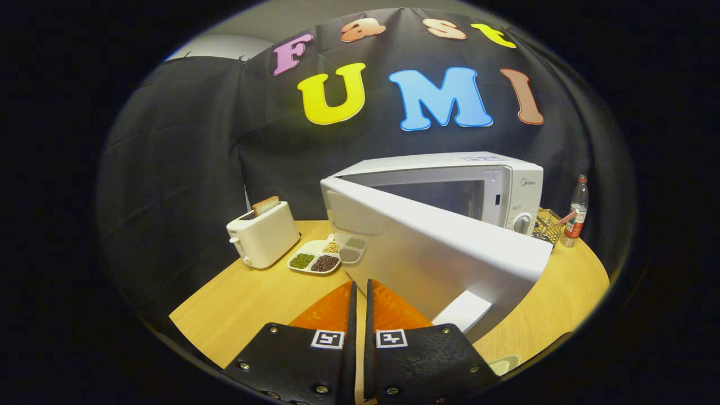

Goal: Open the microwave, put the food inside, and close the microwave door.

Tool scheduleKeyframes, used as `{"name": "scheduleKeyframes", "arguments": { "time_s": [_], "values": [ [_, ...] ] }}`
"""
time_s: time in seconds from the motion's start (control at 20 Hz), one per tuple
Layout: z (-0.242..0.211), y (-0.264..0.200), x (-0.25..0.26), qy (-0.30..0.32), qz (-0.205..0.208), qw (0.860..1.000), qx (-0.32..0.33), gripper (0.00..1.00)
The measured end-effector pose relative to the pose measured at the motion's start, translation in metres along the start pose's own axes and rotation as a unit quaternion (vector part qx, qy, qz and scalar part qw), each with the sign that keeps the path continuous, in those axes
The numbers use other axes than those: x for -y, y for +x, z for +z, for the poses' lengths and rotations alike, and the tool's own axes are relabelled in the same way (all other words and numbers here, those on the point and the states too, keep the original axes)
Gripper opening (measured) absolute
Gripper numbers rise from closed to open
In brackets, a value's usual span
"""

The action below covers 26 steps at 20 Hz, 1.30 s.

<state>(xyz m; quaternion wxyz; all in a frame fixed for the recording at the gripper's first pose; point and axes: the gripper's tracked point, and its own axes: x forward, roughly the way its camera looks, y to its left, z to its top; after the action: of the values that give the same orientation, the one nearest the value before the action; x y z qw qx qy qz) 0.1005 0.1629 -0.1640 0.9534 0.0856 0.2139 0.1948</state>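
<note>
A white microwave [509, 194] stands on the wooden table [247, 304], beyond my fingers and to their right. Its door [439, 253] is swung out toward me, partly open, with the dark cavity [444, 194] showing behind it. My gripper [360, 288] is shut, fingers nearly touching with nothing between them. The fingertips sit close to the outer face of the door, near its lower hinge-side corner; I cannot tell whether they touch it. A divided white plate [316, 260] with green, dark and pale beans lies left of the door.
A white toaster [262, 234] with a slice of bread in it stands left of the plate. A wire basket [547, 228] and a plastic bottle [576, 212] sit right of the microwave. A pale object [504, 364] lies at the table's near edge.
</note>
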Motion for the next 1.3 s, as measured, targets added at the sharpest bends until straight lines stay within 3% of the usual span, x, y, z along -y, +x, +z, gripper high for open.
{"name": "scheduleKeyframes", "arguments": {
  "time_s": [1.3],
  "values": [
    [0.060, 0.113, 0.143, 0.036, -0.141, 0.989, 0.011, 0.06]
  ]
}}
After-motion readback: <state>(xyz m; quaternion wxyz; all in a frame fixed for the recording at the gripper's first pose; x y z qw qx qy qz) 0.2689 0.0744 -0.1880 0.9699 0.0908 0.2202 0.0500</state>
